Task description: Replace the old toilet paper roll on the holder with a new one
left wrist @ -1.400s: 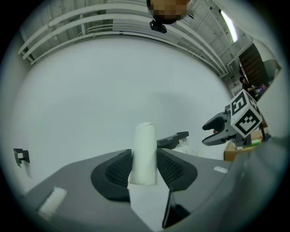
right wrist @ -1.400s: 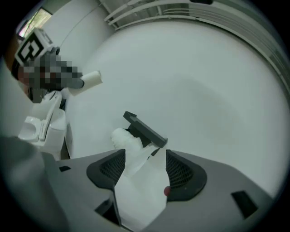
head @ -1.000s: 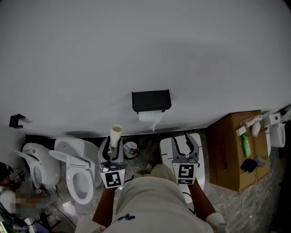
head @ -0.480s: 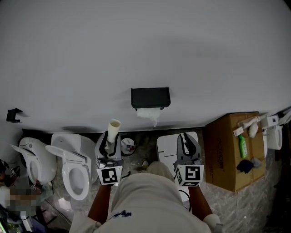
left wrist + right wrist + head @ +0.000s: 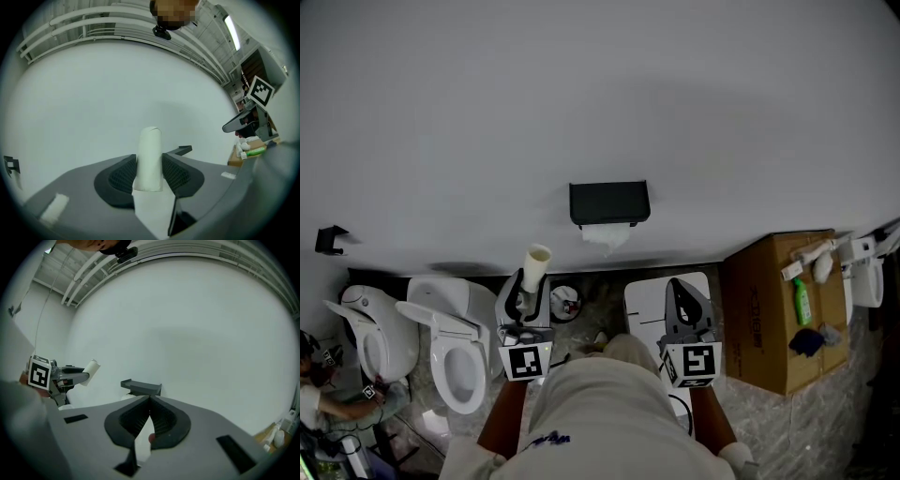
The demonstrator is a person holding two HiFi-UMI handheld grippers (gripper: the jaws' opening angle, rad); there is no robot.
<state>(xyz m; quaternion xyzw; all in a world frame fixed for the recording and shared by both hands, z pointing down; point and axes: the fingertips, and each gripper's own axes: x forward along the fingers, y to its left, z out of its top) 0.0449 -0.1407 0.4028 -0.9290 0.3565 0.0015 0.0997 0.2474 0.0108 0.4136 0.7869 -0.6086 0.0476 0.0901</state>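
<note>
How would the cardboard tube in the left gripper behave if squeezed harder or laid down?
The cardboard tube looks hollow, so probably light and crushable between the fingers. Round and slim, it would likely roll lying down, or tip if stood upright.

2 white toilets [image 5: 450, 352] stand left of the left fingers [image 5: 518, 286]. A brown box [image 5: 769, 319] with a green bottle [image 5: 802, 302] on it sits right of the right fingers [image 5: 673, 305].
</note>
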